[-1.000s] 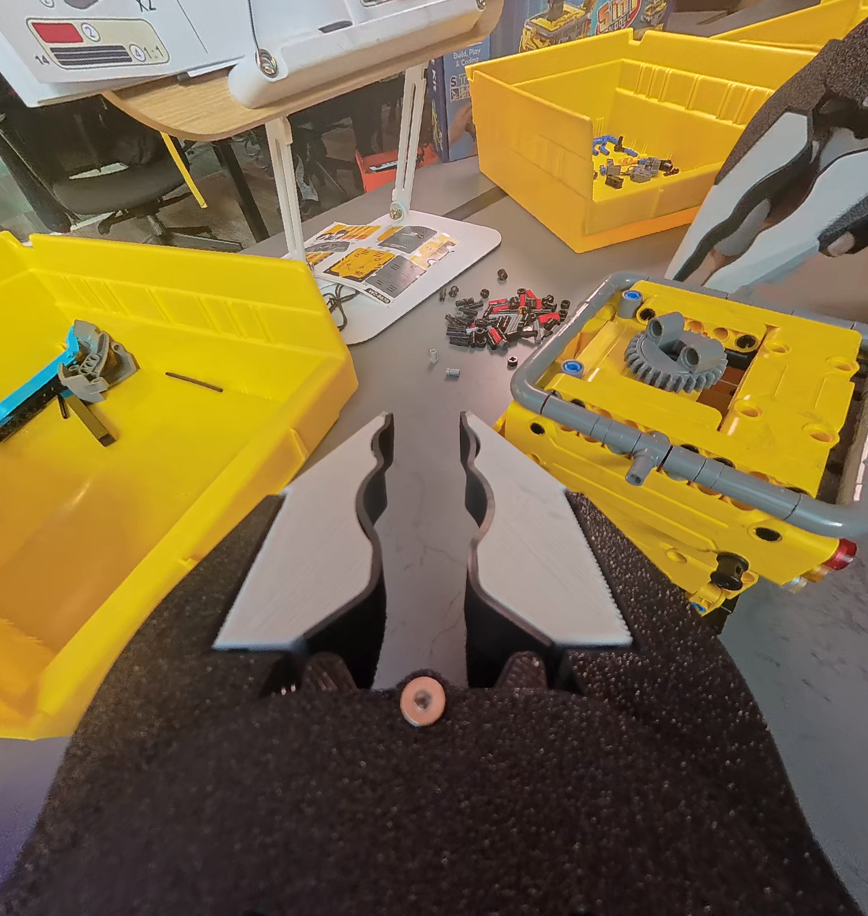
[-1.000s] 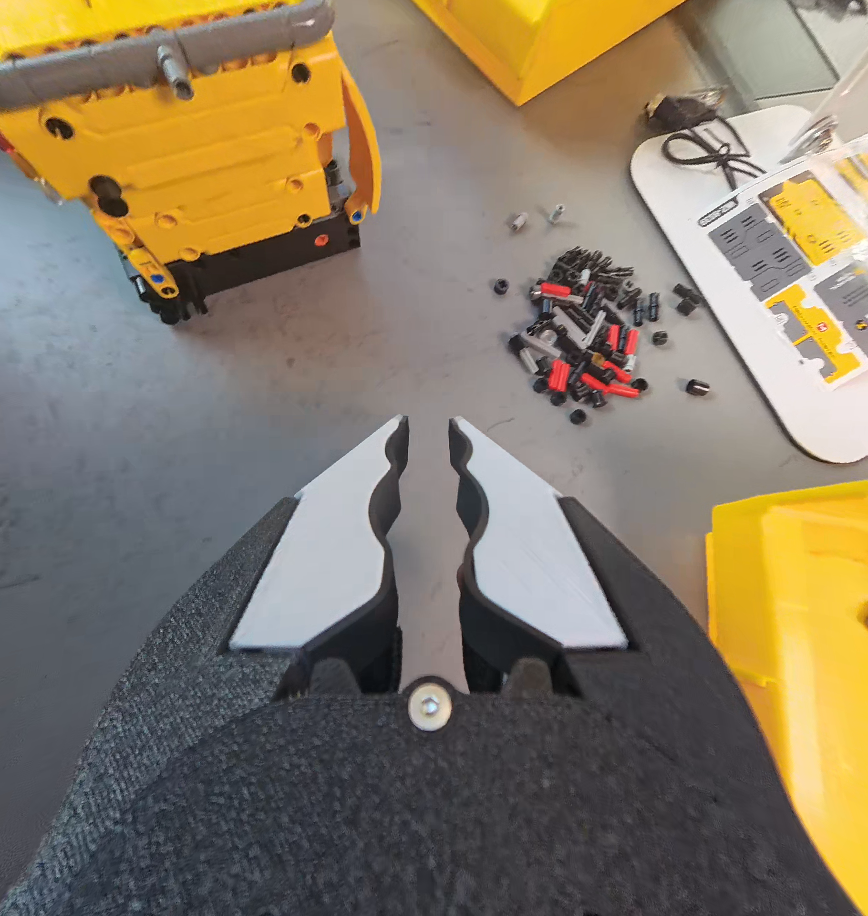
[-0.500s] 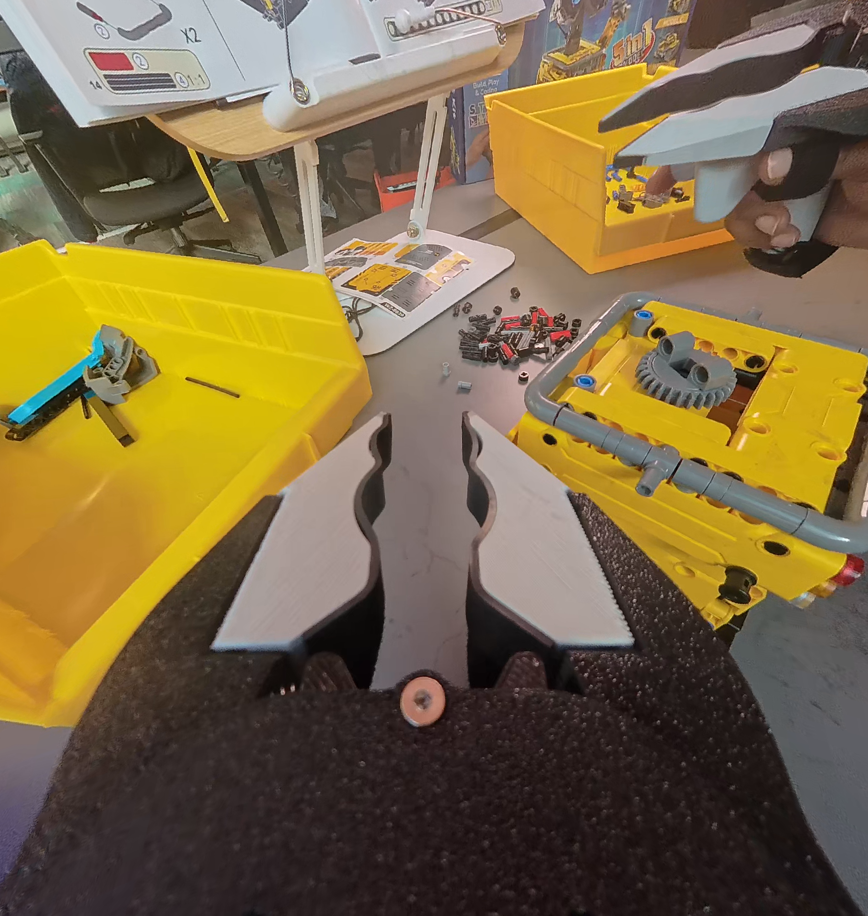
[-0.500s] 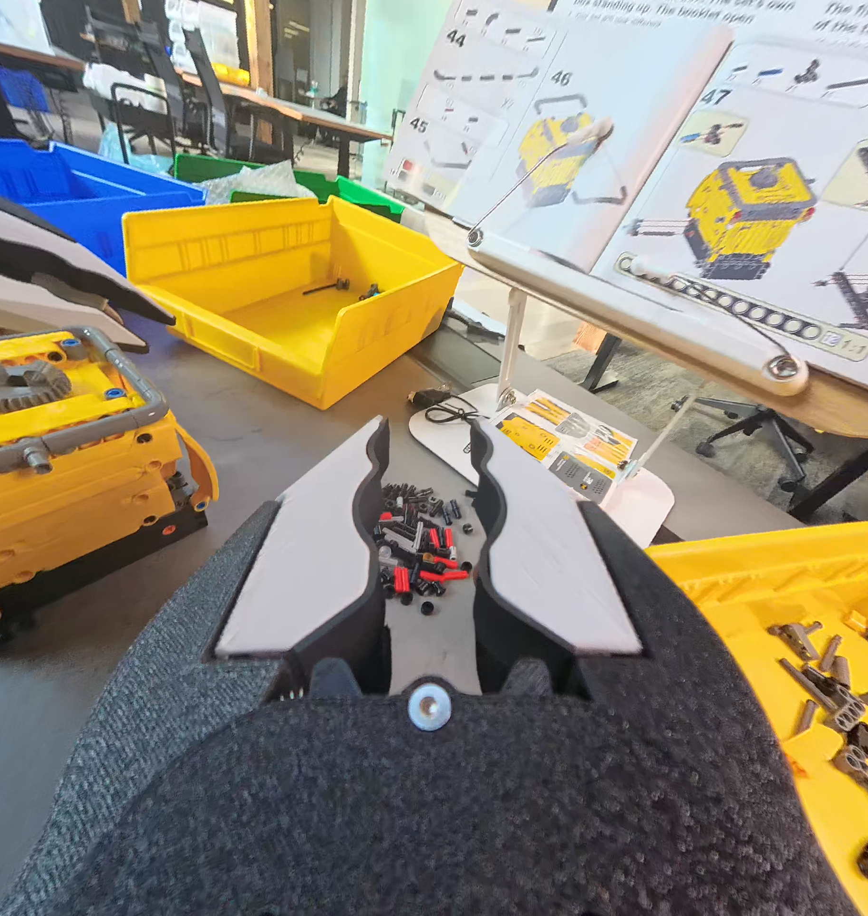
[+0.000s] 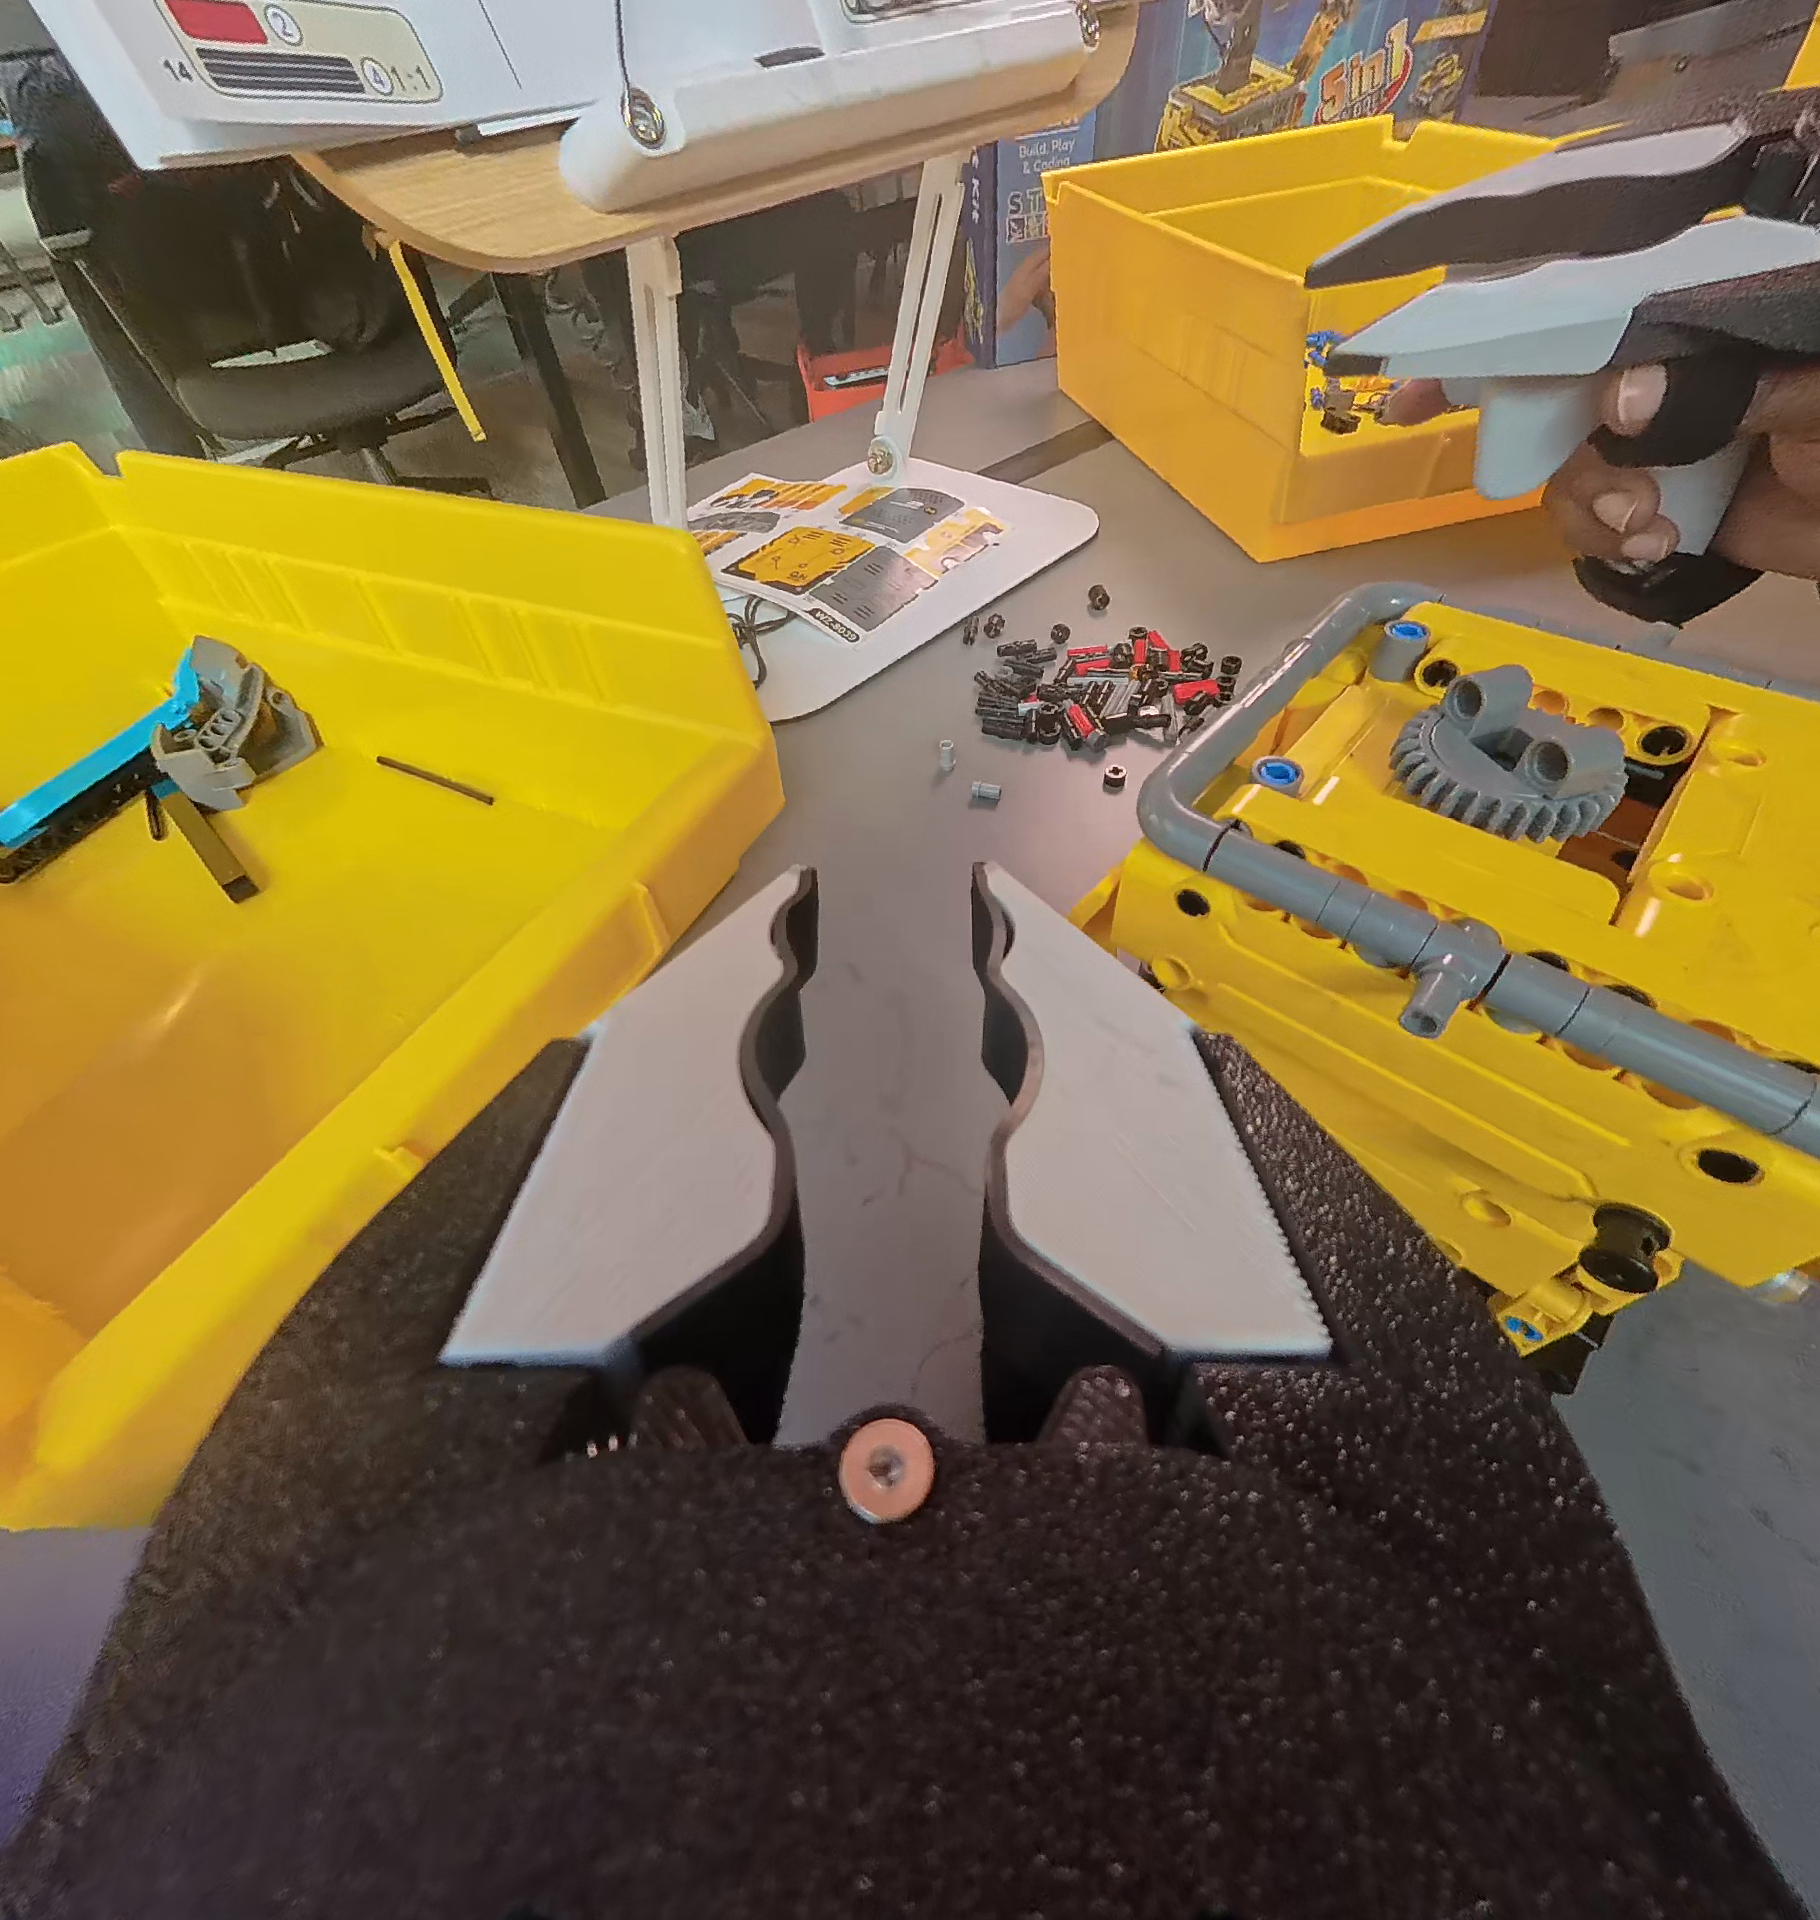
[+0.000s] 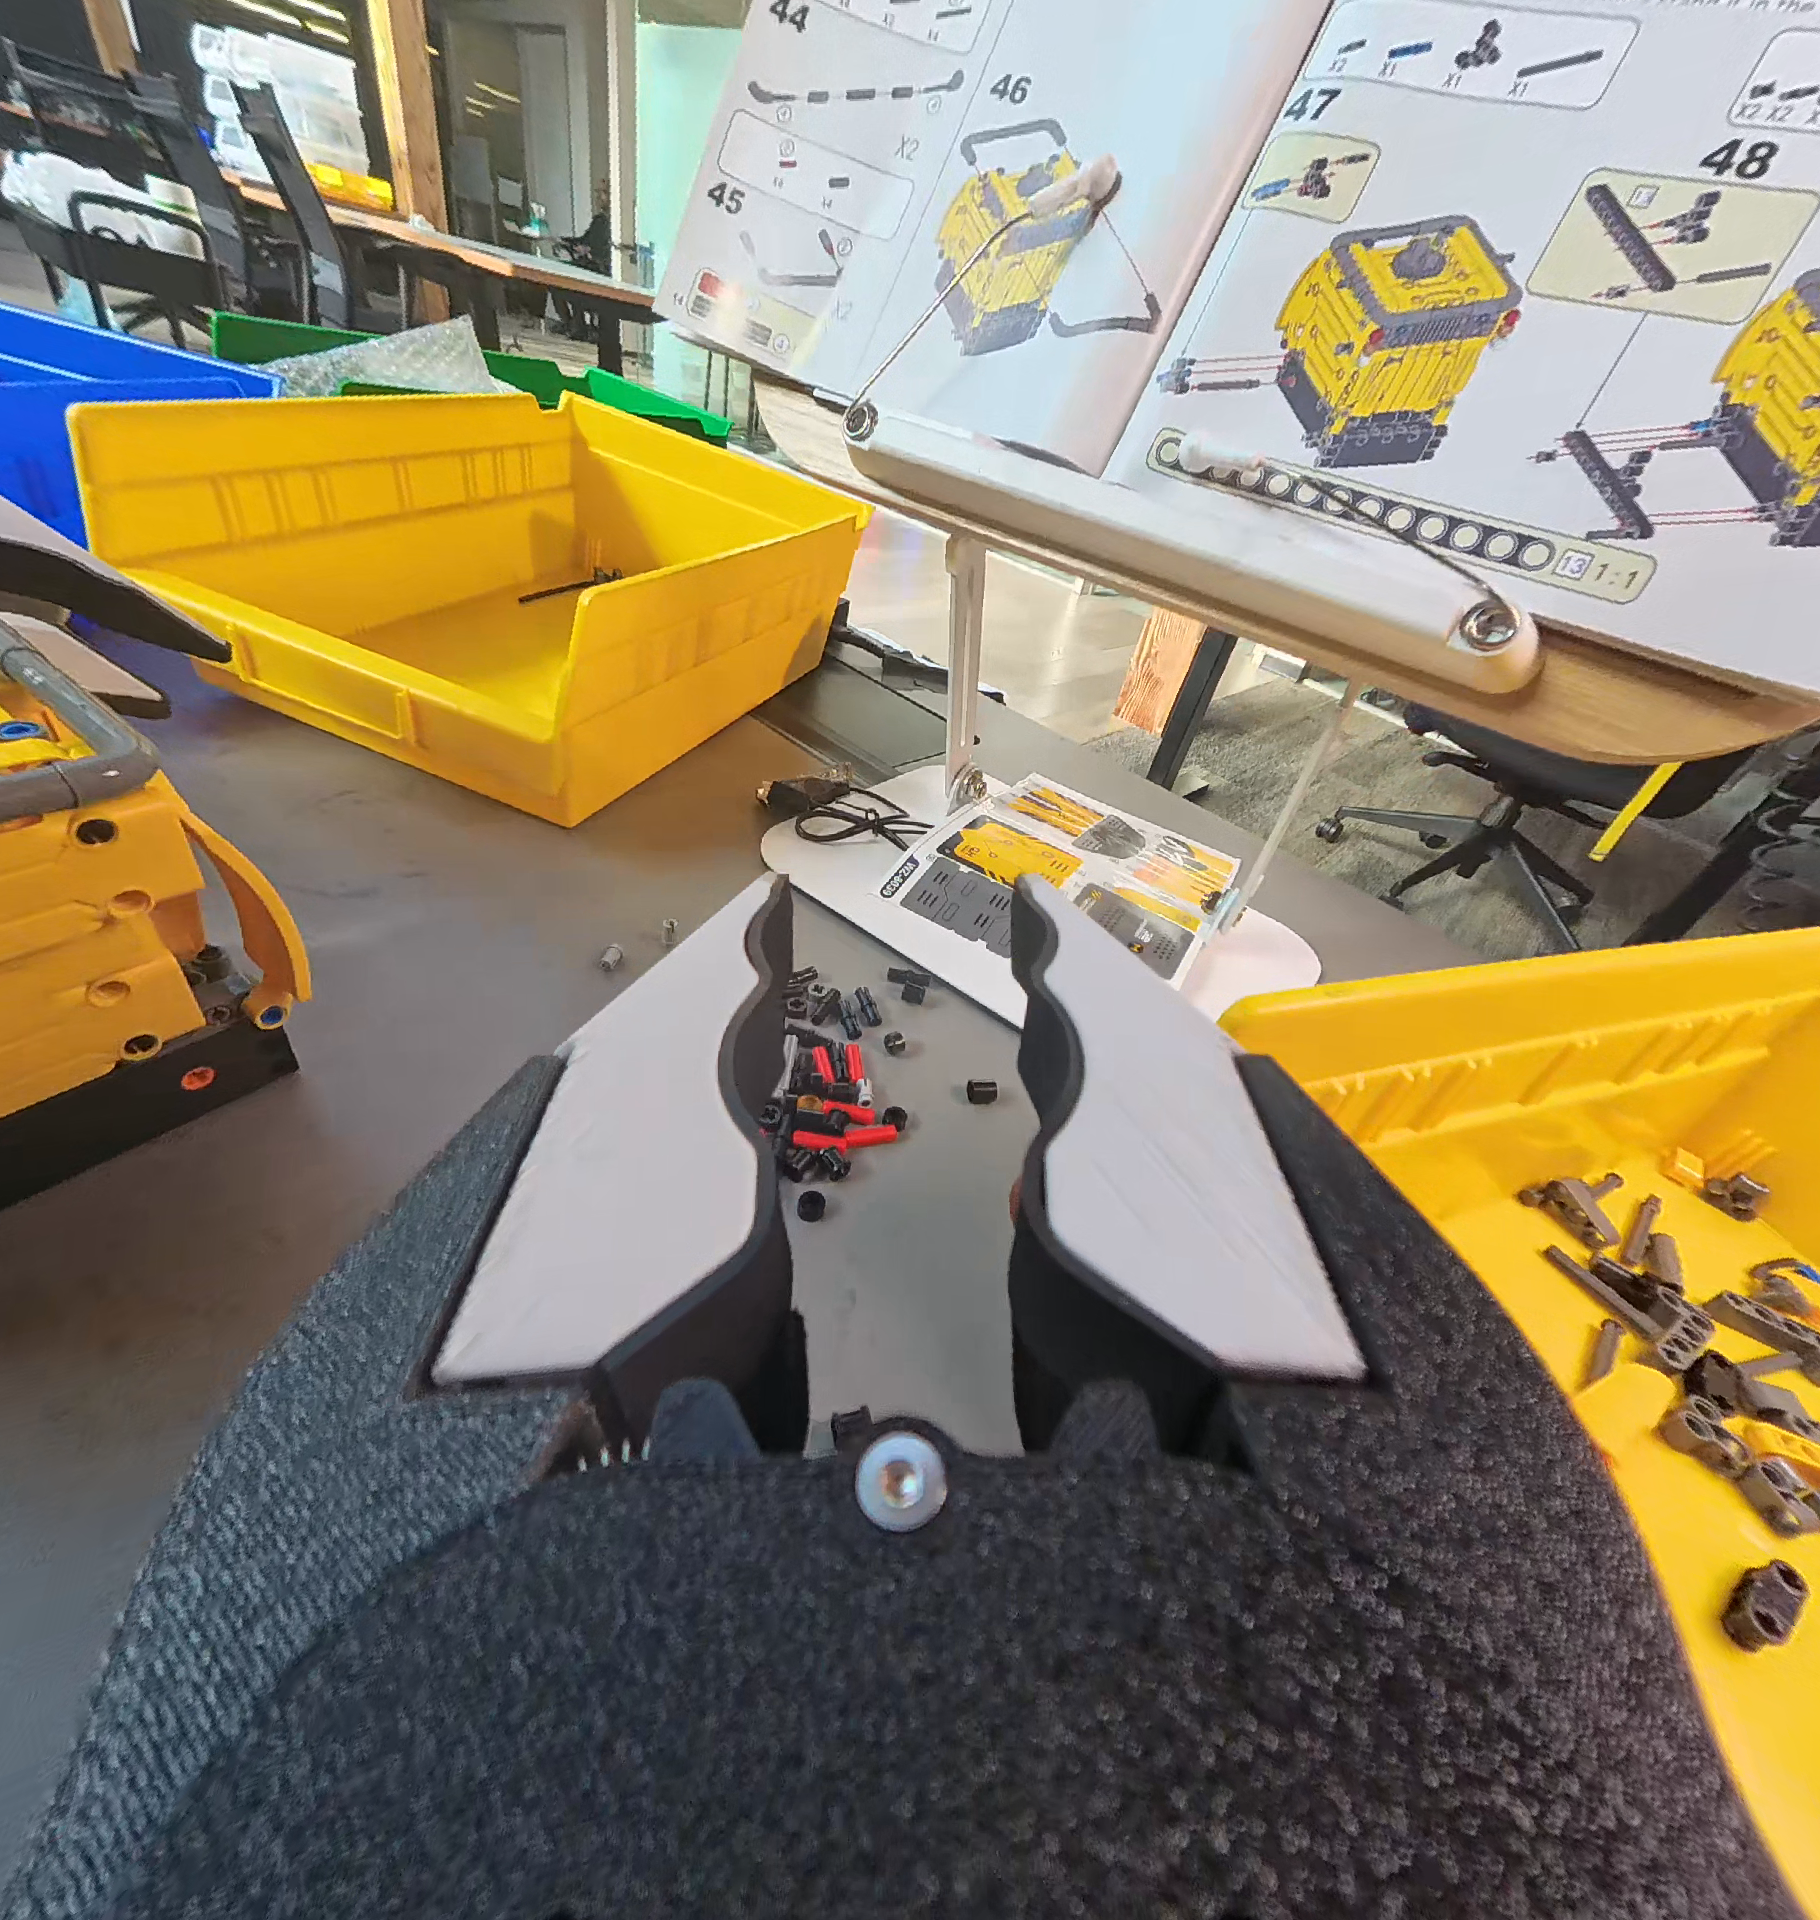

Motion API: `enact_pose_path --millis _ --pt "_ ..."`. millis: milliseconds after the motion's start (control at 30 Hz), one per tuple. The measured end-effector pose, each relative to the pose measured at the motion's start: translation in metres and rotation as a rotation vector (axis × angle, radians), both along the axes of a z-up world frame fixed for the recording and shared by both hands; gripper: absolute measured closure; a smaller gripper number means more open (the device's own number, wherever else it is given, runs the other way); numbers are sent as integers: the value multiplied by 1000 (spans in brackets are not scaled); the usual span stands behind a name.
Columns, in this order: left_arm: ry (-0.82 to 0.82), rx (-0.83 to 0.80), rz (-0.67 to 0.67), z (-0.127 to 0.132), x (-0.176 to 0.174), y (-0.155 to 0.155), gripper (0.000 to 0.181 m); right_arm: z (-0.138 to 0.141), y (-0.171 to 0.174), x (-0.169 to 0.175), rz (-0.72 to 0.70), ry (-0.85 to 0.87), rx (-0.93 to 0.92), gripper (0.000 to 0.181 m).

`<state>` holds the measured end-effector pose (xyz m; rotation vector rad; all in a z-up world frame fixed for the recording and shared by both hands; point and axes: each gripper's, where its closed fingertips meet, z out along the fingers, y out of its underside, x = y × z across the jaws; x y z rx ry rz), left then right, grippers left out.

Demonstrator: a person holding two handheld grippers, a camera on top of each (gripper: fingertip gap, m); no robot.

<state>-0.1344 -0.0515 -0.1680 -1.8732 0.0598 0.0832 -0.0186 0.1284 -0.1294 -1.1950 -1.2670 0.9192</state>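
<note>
The open booklet (image 6: pixel 1301 260) on its white stand (image 6: pixel 963 665) has numbers and drawings on its pages, and a blue box (image 5: pixel 1249 104) behind a bin has printing too.

The left gripper (image 5: pixel 893 894) sits low over the grey worktop (image 5: pixel 885 1143), fingers apart and empty, beside the yellow block model (image 5: pixel 1508 987).

The right gripper (image 6: pixel 901 899), held in a hand (image 5: pixel 1716 468), hangs above the pile of small black and red pins (image 6: pixel 828 1101), its fingers apart, holding nothing.

Only the left view shows the grey gear (image 5: pixel 1508 769) on top of the model. Only the right view shows grey pieces (image 6: pixel 1695 1340) in the near yellow bin (image 6: pixel 1508 1039).
</note>
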Motion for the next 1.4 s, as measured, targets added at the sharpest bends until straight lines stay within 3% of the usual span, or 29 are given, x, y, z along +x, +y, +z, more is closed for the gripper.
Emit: enact_pose_path --millis 300,567,933,1200,1400 --pt "-6 3 -6 0 2 1 152 -51 6 -6 -12 -247 -66 149" --pt "-5 4 -10 0 3 2 152 -93 -16 -9 117 -525 5 168" --pt "-3 -7 -7 -3 2 2 153 -93 -19 -32 160 -593 38 176" --pt "-5 -1 -7 -1 2 2 153 -100 -41 -39 252 -645 20 173" --pt "-4 -1 -8 -1 2 1 153 -108 -43 -41 243 -686 23 171"
